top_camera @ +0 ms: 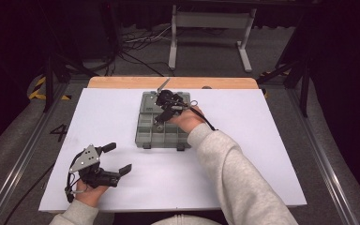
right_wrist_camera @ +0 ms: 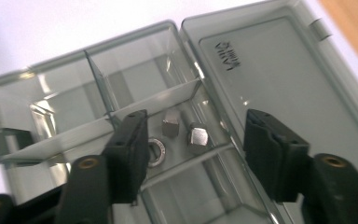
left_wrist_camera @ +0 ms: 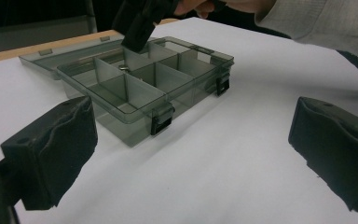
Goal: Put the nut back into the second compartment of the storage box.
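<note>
A smoky grey compartment box (top_camera: 145, 126) lies open on the white tabletop, its lid (right_wrist_camera: 270, 70) folded flat on the far side. My right gripper (top_camera: 163, 112) hangs open over the box, jaws straddling one compartment. In that compartment lie a square nut (right_wrist_camera: 170, 123), a hex nut (right_wrist_camera: 198, 136) and a washer (right_wrist_camera: 154, 150); nothing is held between the right gripper (right_wrist_camera: 198, 149) jaws. My left gripper (top_camera: 117, 158) rests open near the front left of the table, pointing at the box (left_wrist_camera: 135, 100) from a distance. The left gripper (left_wrist_camera: 193, 154) holds nothing.
The white sheet (top_camera: 243, 154) covers a wooden table whose far edge (top_camera: 122, 83) shows bare. A thin metal piece (top_camera: 163, 86) lies at the far edge behind the box. Beyond, a metal stand (top_camera: 211, 28) and cables (top_camera: 136, 42) are on the floor.
</note>
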Available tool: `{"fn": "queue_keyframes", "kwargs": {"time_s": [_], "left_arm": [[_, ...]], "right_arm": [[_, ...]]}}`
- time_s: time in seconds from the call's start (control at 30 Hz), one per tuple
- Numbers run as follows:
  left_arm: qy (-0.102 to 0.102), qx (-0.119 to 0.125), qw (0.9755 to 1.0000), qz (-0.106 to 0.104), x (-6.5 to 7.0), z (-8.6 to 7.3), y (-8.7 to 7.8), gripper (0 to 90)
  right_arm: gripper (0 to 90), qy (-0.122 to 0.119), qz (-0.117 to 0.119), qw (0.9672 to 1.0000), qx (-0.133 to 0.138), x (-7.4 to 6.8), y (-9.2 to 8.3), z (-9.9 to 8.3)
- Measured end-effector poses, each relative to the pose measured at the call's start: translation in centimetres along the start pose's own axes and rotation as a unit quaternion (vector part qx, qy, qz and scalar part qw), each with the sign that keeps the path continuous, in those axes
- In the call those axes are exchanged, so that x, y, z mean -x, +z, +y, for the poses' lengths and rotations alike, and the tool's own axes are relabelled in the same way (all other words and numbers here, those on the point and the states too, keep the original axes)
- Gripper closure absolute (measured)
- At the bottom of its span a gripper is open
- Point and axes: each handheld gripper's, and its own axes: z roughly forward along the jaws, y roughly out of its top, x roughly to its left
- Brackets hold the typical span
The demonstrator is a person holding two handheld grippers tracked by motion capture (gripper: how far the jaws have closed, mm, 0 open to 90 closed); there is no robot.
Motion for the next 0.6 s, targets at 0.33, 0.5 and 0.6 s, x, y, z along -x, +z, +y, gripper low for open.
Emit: {"fn": "queue_keyframes", "kwargs": {"time_s": [0.33, 0.5, 0.6], "left_arm": [[0.003, 0.005, 1.0, 0.005, 0.1, 0.1, -0.3, 2.0], [0.002, 0.005, 1.0, 0.006, 0.1, 0.3, -0.5, 1.9], [0.003, 0.006, 1.0, 0.006, 0.2, 0.3, -0.5, 1.9]], "right_arm": [[16.3, 0.004, -0.024, 0.9903, 0.137, -1.0, -7.5, -3.7], [10.1, 0.014, -0.039, 0.9747, 0.22, -1.7, -11.2, -8.2], [7.6, 0.028, -0.043, 0.9661, 0.253, -1.9, -12.4, -10.6]]}}
